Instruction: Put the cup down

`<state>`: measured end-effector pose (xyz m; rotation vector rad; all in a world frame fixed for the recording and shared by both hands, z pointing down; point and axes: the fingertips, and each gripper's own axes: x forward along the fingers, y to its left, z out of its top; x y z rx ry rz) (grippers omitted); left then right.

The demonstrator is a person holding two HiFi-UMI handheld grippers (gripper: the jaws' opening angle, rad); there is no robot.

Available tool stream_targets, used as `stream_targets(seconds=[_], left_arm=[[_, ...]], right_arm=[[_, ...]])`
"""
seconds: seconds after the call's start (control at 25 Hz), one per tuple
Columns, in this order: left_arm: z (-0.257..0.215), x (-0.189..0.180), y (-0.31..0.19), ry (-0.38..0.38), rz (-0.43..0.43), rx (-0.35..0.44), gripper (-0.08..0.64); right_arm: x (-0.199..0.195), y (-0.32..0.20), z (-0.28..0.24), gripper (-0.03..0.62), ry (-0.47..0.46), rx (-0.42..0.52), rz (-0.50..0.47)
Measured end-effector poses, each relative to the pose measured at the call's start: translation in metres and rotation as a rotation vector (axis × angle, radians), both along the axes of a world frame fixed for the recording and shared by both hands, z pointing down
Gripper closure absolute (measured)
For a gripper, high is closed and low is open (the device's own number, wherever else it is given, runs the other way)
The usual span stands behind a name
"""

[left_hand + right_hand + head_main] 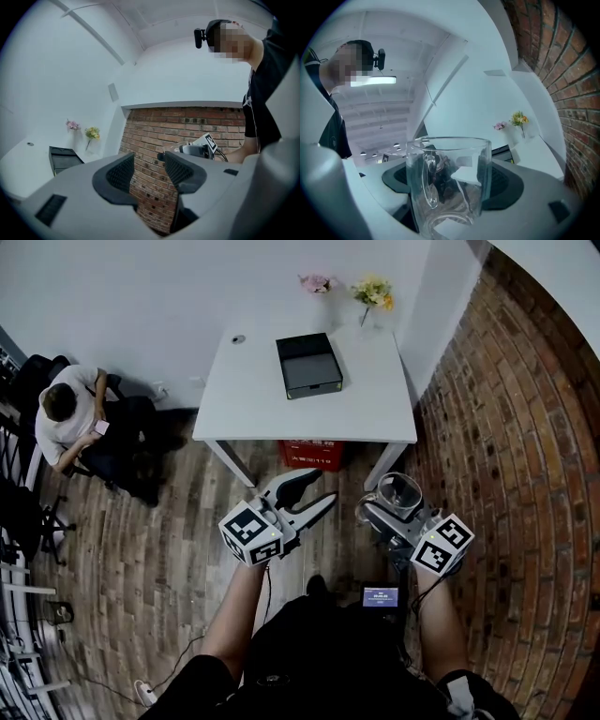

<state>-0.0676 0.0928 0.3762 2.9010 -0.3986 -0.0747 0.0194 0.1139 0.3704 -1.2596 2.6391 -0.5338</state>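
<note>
A clear glass cup [400,491] with a handle is clamped upright in my right gripper [394,509], held in the air over the wooden floor, short of the white table [253,399]. In the right gripper view the cup [449,183] fills the space between the dark pads [508,183], its handle turned to the left. My left gripper [322,486] is beside it at the left, its jaws apart. In the left gripper view the left gripper [149,168] has only the brick wall showing between its pads. It touches neither the cup nor the right gripper [197,149].
On the table lies a black box [308,365], with yellow flowers [373,292] and pink flowers [317,283] at its far edge. A red crate [312,455] stands under it. A brick wall [525,427] runs along the right. A person [70,418] sits at the far left.
</note>
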Motion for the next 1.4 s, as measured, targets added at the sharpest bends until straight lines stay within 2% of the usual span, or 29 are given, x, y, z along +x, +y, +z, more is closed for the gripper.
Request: stream_targets(seconds=[0.2,0.52,0.8,1.12,1.4], left_arm=[[0.006,0.002,-0.016,-0.009,0.033,-0.006,0.362],[0.013,0.005,-0.040,-0.008,0.034,-0.016,0.374],[0.023,0.008,-0.071,-0.036,0.009,-0.012,0.374],[0.030,0.029,-0.131,-0.058,-0.022,-0.020,0.374],[0.027,0.063,-0.199,-0.052,-0.053,-0.033,0.376]], right_arm=[[0.001,-0.020,0.005,0.176,-0.007,-0.008,0.014],[0.002,-0.045,0.013,0.176,-0.015,-0.007,-0.002],[0.005,-0.084,0.016,0.176,-0.035,0.018,-0.032],[0.026,-0.152,0.025,0.176,-0.060,0.011,-0.069],[0.056,-0.224,0.023,0.176,-0.067,-0.003,-0.113]])
